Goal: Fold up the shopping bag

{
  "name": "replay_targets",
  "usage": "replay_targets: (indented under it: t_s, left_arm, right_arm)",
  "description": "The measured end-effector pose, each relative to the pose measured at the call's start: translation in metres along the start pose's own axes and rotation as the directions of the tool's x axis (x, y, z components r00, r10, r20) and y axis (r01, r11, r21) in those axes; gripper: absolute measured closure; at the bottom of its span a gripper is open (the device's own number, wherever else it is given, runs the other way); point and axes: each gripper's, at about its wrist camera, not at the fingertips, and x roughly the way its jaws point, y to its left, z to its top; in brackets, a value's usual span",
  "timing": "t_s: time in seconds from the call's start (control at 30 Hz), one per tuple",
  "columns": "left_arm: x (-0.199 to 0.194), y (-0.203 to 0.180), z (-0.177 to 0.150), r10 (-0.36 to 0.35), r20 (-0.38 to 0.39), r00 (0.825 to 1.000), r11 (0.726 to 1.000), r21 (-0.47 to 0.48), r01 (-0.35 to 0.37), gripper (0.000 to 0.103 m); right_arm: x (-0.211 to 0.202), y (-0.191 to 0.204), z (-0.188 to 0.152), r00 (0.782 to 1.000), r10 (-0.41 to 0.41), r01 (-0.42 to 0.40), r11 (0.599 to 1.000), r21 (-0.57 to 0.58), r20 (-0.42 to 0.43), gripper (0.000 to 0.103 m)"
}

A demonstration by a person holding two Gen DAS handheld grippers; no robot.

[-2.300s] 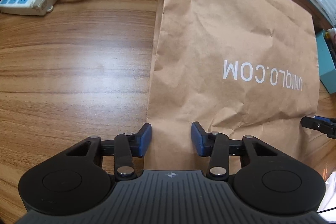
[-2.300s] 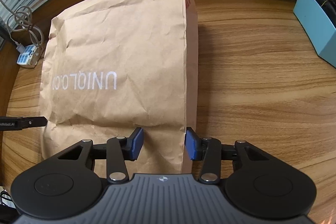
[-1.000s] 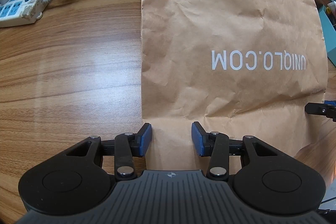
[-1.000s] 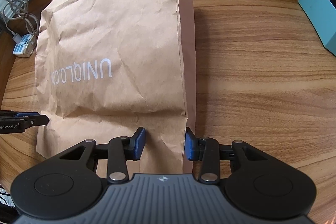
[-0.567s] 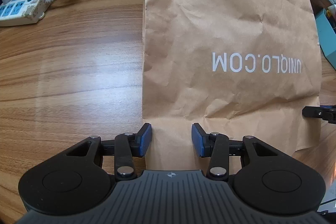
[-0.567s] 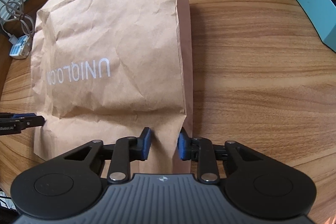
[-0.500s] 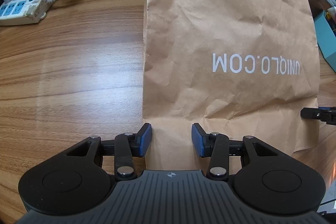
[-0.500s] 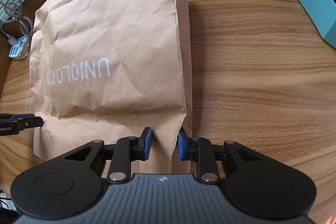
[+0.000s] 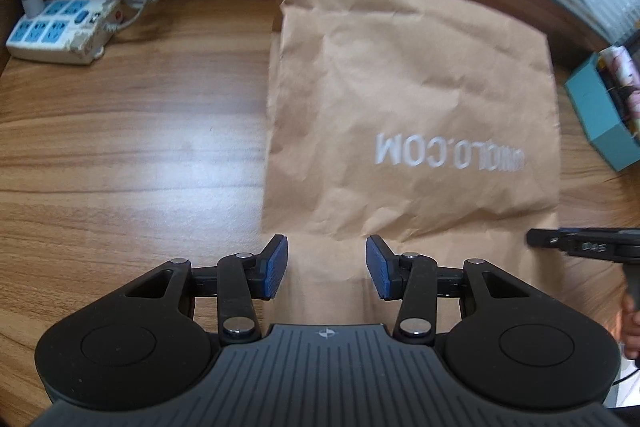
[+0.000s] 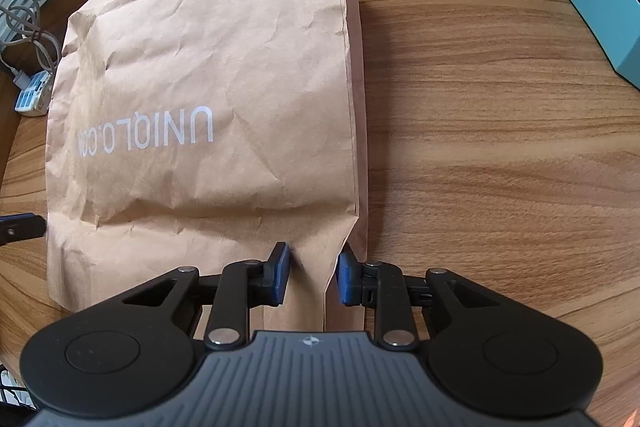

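Left wrist view: wooden table bears a brown paper bag lying flat, stretching ahead of the left claw, its near edge passing between the jaws. Those jaws stand apart, blue pads clear of the paper; nothing grasped. A teal box sits far right of the claw, a white power strip with coiled cord far left. Right wrist view: the right claw has its jaws drawn in at the bag's near right corner, paper puckered between the pads, which appear to pinch it.
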Motion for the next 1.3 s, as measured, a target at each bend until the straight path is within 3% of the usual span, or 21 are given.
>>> replay_targets:
  t_s: [0.13, 0.37, 0.9, 1.3]
  left_arm:
    - [0.002, -0.01, 0.002, -0.033, -0.007, 0.999, 0.999, 0.041, 0.033, 0.055]
    - [0.034, -0.021, -0.008, -0.001, -0.068, 0.998, 0.996, 0.09, 0.007, 0.055]
    - [0.065, -0.009, 0.003, 0.063, -0.059, 0.996, 0.995, 0.084, -0.058, 0.055]
    - [0.082, -0.014, 0.024, 0.11, -0.026, 0.994, 0.98, 0.171, -0.104, 0.051]
  right_arm:
    - [0.002, 0.001, -0.002, 1.0, 0.003, -0.003, 1.0, 0.005, -0.001, 0.075]
    - [0.006, 0.004, -0.009, 1.0, 0.017, -0.017, 1.0, 0.016, -0.007, 0.074]
    - [0.011, 0.025, -0.022, 1.0, 0.019, -0.019, 1.0, 0.02, -0.003, 0.074]
    - [0.01, 0.041, -0.033, 1.0, 0.028, -0.028, 0.999, 0.027, -0.001, 0.074]
